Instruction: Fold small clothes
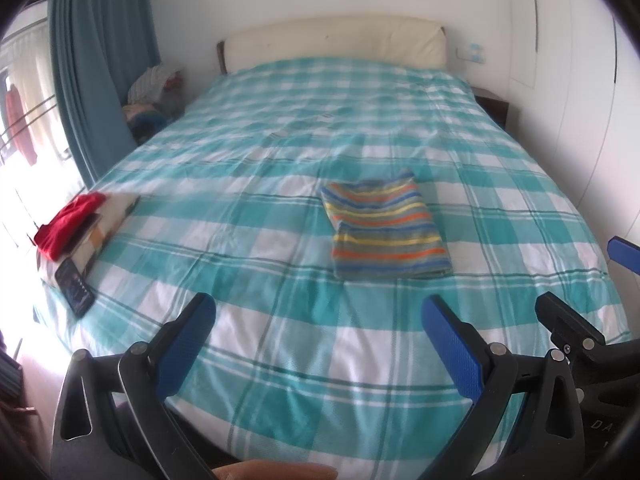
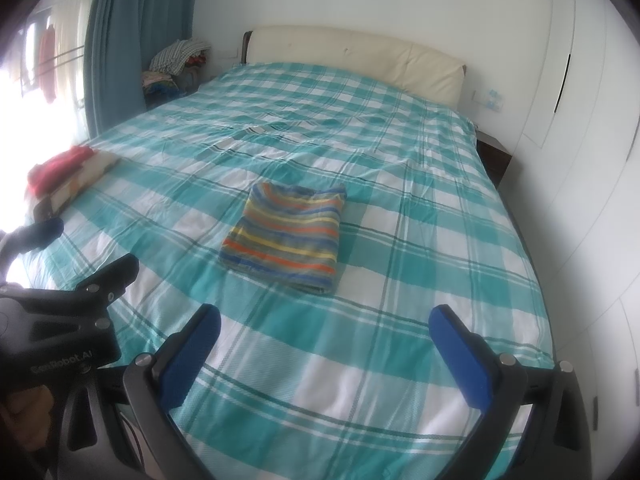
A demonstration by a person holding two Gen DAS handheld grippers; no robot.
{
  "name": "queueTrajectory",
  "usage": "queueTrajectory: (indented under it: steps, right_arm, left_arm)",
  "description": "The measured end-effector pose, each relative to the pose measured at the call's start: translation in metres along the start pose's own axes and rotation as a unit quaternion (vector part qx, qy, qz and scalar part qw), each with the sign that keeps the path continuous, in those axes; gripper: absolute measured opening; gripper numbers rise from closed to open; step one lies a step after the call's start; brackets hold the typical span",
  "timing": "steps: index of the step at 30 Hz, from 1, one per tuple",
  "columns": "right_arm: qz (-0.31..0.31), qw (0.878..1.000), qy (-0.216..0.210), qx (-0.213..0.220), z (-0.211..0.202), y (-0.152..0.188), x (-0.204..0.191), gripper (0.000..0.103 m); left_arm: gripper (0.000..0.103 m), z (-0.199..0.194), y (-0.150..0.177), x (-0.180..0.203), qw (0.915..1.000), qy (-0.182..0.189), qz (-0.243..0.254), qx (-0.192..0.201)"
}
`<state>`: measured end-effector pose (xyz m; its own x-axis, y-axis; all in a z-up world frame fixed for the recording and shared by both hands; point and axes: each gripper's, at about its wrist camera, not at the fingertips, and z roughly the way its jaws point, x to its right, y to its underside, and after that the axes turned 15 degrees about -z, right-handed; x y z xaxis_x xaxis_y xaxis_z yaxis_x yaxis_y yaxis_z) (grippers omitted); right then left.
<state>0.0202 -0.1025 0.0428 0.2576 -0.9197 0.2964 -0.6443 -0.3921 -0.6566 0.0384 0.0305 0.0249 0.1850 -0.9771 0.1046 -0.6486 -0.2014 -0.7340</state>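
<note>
A striped garment [image 1: 386, 226] [image 2: 289, 236], folded into a neat rectangle, lies flat on the teal-and-white checked bed [image 1: 280, 360] [image 2: 400, 280]. My left gripper [image 1: 320, 312] hovers open over the near edge of the bed, well short of the garment, with nothing between its blue pads. My right gripper [image 2: 326, 320] is also open and empty, held back from the garment. The right gripper's fingers [image 1: 560, 320] show at the right edge of the left wrist view. In the right wrist view the left gripper's fingers [image 2: 116, 272] appear at the left.
A red cloth [image 1: 70, 220] [image 2: 56, 170] lies on a folded beige cloth [image 1: 108, 224] at the bed's left edge, beside a dark phone [image 1: 75, 288]. A clothes pile [image 1: 154, 88] sits by the teal curtain [image 1: 96, 60]. White wardrobe doors [image 2: 580, 120] line the right side.
</note>
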Motion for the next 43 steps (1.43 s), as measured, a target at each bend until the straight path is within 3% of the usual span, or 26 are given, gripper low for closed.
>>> queueTrajectory:
  steps: [43]
  right_arm:
    - [-0.002, 1.0, -0.002, -0.006, 0.008, 0.009, 0.001, 0.102]
  left_arm:
    - [0.103, 0.002, -0.002, 0.006, 1.0, 0.0, 0.007, 0.005]
